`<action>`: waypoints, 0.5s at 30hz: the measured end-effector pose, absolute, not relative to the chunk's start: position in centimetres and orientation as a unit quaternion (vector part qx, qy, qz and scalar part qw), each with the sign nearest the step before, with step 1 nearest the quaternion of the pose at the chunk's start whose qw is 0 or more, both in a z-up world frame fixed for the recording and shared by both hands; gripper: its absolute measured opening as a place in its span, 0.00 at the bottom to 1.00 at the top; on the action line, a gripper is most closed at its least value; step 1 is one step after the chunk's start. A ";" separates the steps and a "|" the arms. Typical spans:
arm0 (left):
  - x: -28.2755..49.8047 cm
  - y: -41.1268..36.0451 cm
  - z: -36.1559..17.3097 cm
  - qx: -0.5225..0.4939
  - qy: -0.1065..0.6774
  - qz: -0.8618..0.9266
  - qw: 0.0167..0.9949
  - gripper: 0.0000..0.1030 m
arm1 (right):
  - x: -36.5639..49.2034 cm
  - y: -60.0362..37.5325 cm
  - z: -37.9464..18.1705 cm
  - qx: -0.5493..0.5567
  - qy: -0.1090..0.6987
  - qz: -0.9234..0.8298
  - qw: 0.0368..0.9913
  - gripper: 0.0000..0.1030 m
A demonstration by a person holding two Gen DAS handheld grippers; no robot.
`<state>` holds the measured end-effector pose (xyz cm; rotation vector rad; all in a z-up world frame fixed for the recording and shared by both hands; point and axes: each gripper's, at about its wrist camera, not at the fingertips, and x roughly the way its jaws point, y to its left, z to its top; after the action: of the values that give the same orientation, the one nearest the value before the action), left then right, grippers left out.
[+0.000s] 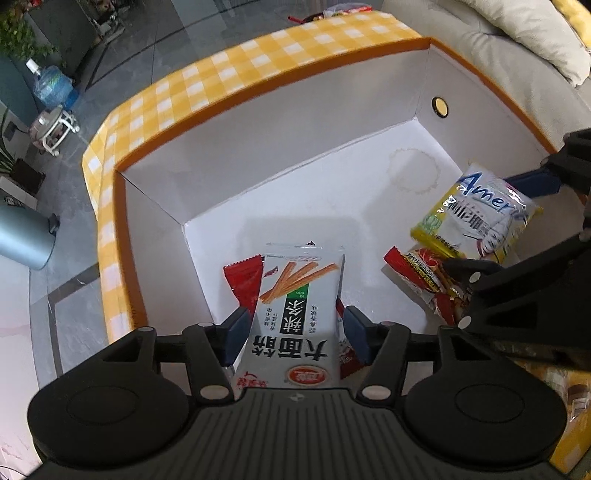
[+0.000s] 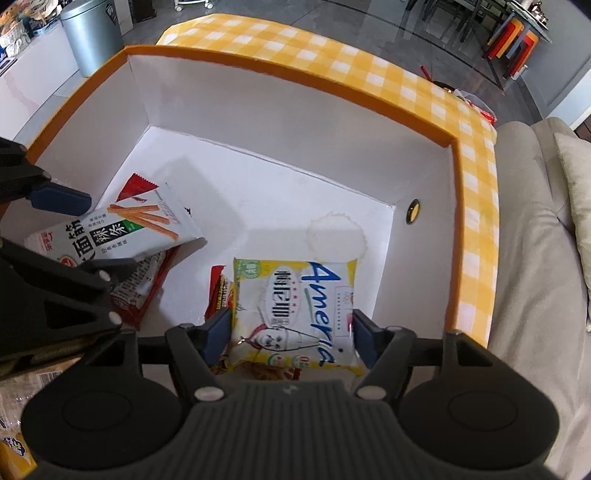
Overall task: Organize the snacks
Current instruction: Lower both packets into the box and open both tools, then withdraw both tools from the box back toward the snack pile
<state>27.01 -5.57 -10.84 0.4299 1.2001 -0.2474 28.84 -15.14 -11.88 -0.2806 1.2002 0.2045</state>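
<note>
Both grippers are pointed steeply down into the box (image 1: pixel 258 155), an orange-rimmed carton with white inner walls, where the snacks are being gathered. The white packet (image 1: pixel 295 317), printed with spicy sticks, is seen between the fingers of the left gripper (image 1: pixel 295 334); the pads are spread on either side of it and a clear pinch cannot be made out, so it is judged to be let go. It is propped over a red packet (image 1: pixel 243 280) on the floor of the box, near the left wall.

On the other side, the yellow packet (image 2: pixel 295 314) is framed by the right gripper (image 2: pixel 291 338), whose fingers are likewise parted beside it rather than squeezed on it. It lies on top of another red wrapper (image 2: pixel 221 291), close to the right wall. The two drops are kept apart, presumably so that each pile gets its own end of the box.

Most of the floor is left bare, a faint ring mark (image 2: pixel 338 236) showing there. A round hole (image 2: pixel 413 211) is set in the right wall. A checked cloth (image 2: pixel 332 55) is spread under the box; a sofa (image 2: pixel 535 258) is pressed against its right side and a bin (image 2: pixel 92 33) stands beyond. The rim and the neighbouring gripper are judged the only things to be cleared on the way out.
</note>
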 end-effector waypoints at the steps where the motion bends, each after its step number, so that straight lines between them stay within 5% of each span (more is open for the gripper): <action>1: 26.7 -5.5 -10.6 0.199 0.554 -0.117 0.800 0.68 | 28.7 -15.2 -11.7 -0.133 0.558 0.092 0.814 0.71; 5: 26.0 -5.1 -9.5 0.188 0.541 -0.117 0.811 0.76 | 28.0 -15.7 -10.8 -0.127 0.549 0.089 0.822 0.76; 15: 22.6 -4.5 -5.4 0.184 0.495 -0.115 0.842 0.76 | 25.0 -16.3 -7.4 -0.112 0.509 0.075 0.850 0.76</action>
<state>22.62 -4.48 -5.36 0.3886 1.0450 -0.2439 24.97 -16.26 -7.37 -0.2357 1.0716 0.1586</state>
